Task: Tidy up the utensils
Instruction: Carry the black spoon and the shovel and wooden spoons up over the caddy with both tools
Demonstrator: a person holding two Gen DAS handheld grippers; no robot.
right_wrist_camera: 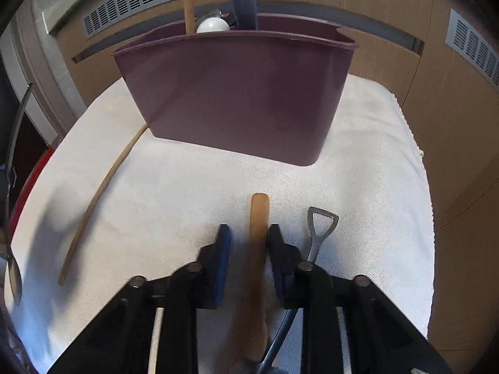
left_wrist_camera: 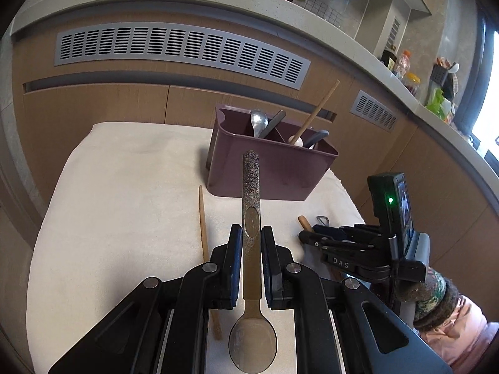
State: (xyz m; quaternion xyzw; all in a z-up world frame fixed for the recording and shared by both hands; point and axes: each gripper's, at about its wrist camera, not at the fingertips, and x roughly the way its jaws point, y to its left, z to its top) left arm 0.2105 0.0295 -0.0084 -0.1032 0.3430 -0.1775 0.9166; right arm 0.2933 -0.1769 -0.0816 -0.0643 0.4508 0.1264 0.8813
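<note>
Left hand-held gripper (left_wrist_camera: 251,229): nearly shut, clamped on the neck of a spoon (left_wrist_camera: 251,187). Carries it clear of the white cloth (left_wrist_camera: 124,202) on the desk, speckled handle pointing away toward the holder, bowl back near the camera.

Right hand-held gripper (right_wrist_camera: 248,233): drawn in narrow around a wooden handle (right_wrist_camera: 259,212). Right pad against it, left pad just beside, though blurred there. Tips low at the cloth, handle end poking out ahead of them; rest of that utensil hidden under the jaws. Seen from the left wrist view at the right edge, beside a patterned cuff (left_wrist_camera: 436,296).

Purple holder (left_wrist_camera: 271,171): upright on the cloth at the far side, beyond both sets of jaws. Inside, divided compartments with a metal spoon (left_wrist_camera: 259,121), a leaning chopstick (left_wrist_camera: 318,109), a white rounded piece (left_wrist_camera: 296,141) and dark handles; cannot tell which compartment holds which.

Loose on the cloth: a second chopstick (left_wrist_camera: 203,224), left of the held spoon, far tip near the holder's corner; a metal utensil with a looped end (right_wrist_camera: 319,227), just right of the wooden handle.
</note>
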